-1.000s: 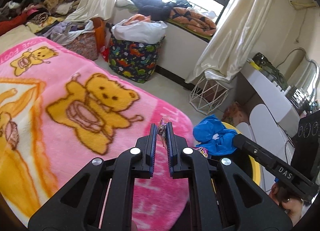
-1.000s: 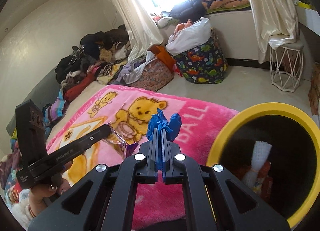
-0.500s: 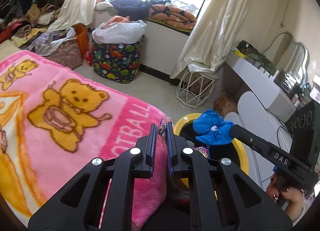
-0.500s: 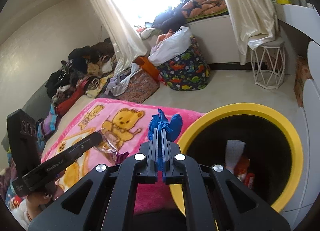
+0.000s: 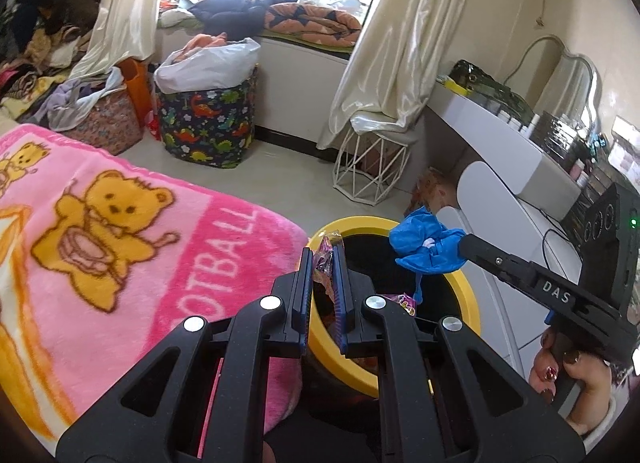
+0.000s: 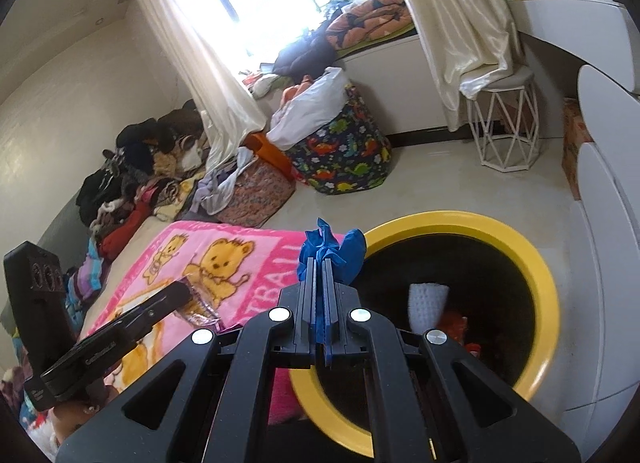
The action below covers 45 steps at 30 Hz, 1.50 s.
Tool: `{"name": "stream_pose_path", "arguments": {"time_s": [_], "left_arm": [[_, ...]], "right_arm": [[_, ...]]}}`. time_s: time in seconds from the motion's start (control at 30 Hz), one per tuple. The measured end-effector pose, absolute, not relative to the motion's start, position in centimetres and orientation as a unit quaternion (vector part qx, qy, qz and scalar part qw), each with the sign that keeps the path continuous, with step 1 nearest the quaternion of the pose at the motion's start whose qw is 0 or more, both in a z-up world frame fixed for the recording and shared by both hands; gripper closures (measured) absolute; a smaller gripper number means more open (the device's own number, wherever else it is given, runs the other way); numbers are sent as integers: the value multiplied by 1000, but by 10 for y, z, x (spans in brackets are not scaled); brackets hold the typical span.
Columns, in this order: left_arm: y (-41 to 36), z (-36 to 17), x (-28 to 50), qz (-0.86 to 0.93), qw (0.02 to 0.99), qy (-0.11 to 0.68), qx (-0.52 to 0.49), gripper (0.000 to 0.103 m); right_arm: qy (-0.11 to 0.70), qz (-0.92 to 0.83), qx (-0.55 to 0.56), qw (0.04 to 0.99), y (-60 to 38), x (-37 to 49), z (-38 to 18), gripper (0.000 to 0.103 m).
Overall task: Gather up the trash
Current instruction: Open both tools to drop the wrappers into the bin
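Note:
My left gripper (image 5: 322, 259) is shut on a crinkly pink-purple wrapper (image 5: 325, 263) and holds it over the near rim of the yellow-rimmed black bin (image 5: 468, 295). My right gripper (image 6: 322, 263) is shut on a crumpled blue bag (image 6: 344, 255) at the left rim of the same bin (image 6: 536, 267). In the left wrist view the blue bag (image 5: 428, 243) hangs over the bin's mouth from the right gripper. The bin holds white paper (image 6: 426, 301) and red scraps. In the right wrist view the left gripper's finger (image 6: 160, 303) shows over the blanket.
A pink bear blanket (image 5: 120, 255) covers the bed left of the bin. A dinosaur-print hamper (image 5: 208, 123), a white wire stool (image 5: 372, 167), a white desk (image 5: 512, 151) and clothes piles (image 6: 132, 179) stand around the floor.
Both grippers have moved from over the blanket toward the bin, each still shut on its trash. The bin now sits closer and larger under both.

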State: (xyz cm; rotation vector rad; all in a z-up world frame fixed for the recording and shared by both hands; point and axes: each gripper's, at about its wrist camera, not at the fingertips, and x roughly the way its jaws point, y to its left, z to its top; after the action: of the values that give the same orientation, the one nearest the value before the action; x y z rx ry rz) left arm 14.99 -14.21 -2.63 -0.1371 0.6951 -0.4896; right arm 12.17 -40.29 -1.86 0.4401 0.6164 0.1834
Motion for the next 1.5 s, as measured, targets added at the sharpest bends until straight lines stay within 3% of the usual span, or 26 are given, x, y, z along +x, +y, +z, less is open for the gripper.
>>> {"name": "stream_pose_path", "arguments": {"time_s": [0.8, 1.5], "left_arm": [[-215, -48, 144, -290, 888, 356, -3, 97], [-258, -100, 159, -315, 849, 421, 42, 97]], "right_arm": [[310, -6, 251, 917, -469, 113, -51, 100], [351, -23, 255, 901, -472, 123, -79, 99]]}}
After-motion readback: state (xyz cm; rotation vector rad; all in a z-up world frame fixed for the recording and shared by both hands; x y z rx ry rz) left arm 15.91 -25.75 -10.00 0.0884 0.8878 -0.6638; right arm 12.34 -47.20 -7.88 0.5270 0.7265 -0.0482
